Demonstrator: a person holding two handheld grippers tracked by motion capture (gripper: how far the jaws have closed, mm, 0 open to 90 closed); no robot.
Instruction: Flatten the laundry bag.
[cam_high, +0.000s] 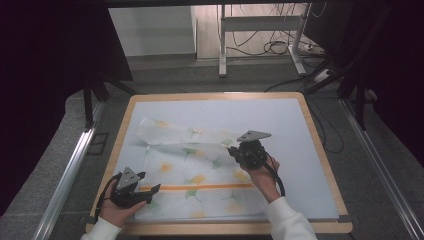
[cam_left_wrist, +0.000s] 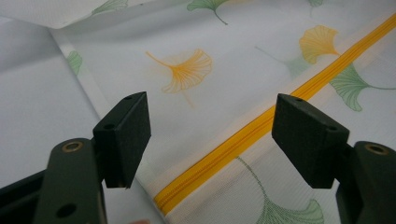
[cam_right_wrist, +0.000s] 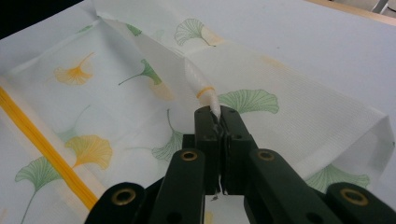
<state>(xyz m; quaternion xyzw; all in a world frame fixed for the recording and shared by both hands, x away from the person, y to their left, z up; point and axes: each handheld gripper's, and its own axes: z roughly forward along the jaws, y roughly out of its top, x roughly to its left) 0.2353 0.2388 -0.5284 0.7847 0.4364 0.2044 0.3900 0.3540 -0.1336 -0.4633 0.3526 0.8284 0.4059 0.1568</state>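
Table (cam_high: 320, 150) under ginkgo-print bag (cam_high: 200, 175); no writing; left tongs (cam_left_wrist: 210, 140) spread, right tongs (cam_right_wrist: 219, 119) pinching bag.

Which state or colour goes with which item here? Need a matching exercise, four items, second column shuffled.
Column 1:
1. left gripper
2. right gripper
3. zipper
4. table edge

Column 2:
A. bare wood
B. yellow-orange, runs across the leaf-print bag
C. jaws apart, over the zipper's end
D. jaws shut on a pinch of the bag

Pairs: 1-C, 2-D, 3-B, 4-A
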